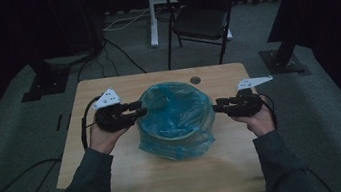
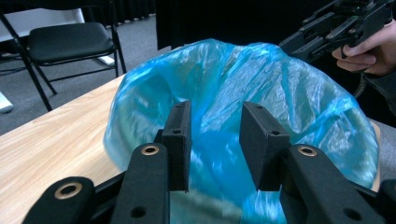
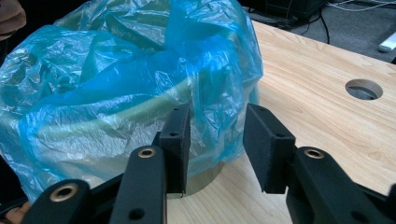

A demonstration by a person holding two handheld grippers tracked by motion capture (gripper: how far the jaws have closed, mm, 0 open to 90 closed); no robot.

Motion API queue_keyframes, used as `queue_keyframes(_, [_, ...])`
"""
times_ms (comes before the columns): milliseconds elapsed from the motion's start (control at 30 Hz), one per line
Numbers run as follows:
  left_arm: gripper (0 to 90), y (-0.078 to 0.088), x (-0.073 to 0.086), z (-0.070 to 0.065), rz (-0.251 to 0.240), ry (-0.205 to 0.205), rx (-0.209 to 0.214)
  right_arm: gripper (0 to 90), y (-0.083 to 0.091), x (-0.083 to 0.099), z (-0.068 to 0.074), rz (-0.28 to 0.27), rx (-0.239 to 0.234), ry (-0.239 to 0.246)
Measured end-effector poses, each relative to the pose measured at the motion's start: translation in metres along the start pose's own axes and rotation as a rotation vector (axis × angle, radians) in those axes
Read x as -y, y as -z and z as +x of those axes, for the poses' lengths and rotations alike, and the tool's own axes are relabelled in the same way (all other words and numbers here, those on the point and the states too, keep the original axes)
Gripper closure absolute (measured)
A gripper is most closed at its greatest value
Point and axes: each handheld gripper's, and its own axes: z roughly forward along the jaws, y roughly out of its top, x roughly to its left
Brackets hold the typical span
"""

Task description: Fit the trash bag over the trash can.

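My left tongs stand spread at the left flank of the blue bag, with nothing pinched between the pads; in the left gripper view the film lies just beyond the two black pads, which do not press on it. My right tongs stand spread likewise at the right flank, pads apart and clear of the film, which hangs just in front of them in the right gripper view.

Step in hand, as I judge it: fitting the bag as a liner over the round bin. Both tongs are off the plastic, so I take this as a pause between grips, with the hem draped down the outside and the liner not yet smoothed.

Next move, as I judge it: each tongs must close on a fold of film near the rim and draw it outward and down evenly. The film is thin and slack; an uneven pull from one side could tilt the bin or drag the hem off the rim.

Condition of the work: the bag is translucent, crinkled and billowed, its mouth open upward, its skirt covering most of the pale wall of the bin. The bin stands upright near the middle of the wooden tabletop, between my two hands, with a round cable hole behind it.
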Motion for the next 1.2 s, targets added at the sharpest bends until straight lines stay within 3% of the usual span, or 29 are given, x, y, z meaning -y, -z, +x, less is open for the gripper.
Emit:
queue_keyframes(100, [63.4,-0.011,-0.009,0.000,0.017,-0.016,0.012,60.0,0.001,0.003,-0.001,-0.002,0.000,-0.005])
queue_keyframes(200, [63.2,-0.013,-0.010,0.000,0.014,-0.015,0.015,59.9,0.001,0.003,-0.001,-0.004,-0.002,-0.007])
queue_keyframes(233, [63.1,-0.022,-0.018,0.001,0.016,-0.023,0.022,59.8,0.002,0.004,-0.001,-0.004,-0.004,-0.008])
queue_keyframes(400, [63.1,-0.037,-0.029,0.000,0.004,-0.024,0.034,59.8,0.001,0.006,-0.002,-0.008,-0.008,-0.013])
queue_keyframes(767, [61.1,-0.063,-0.056,-0.012,0.008,-0.071,0.067,59.8,0.002,0.008,-0.003,-0.011,-0.011,-0.018])
queue_keyframes(800, [60.8,-0.073,-0.061,-0.016,0.025,-0.091,0.072,59.8,0.002,0.009,-0.003,-0.012,-0.012,-0.018])
queue_keyframes(900, [59.7,-0.081,-0.063,-0.020,0.046,-0.099,0.084,59.8,0.002,0.010,-0.003,-0.014,-0.012,-0.021])
queue_keyframes(933, [59.4,-0.090,-0.064,-0.023,0.080,-0.120,0.090,59.7,0.003,0.010,-0.003,-0.014,-0.012,-0.022])
queue_keyframes(1200, [58.9,-0.115,-0.066,-0.033,0.189,-0.173,0.136,59.7,0.004,0.012,-0.004,-0.016,-0.011,-0.025])
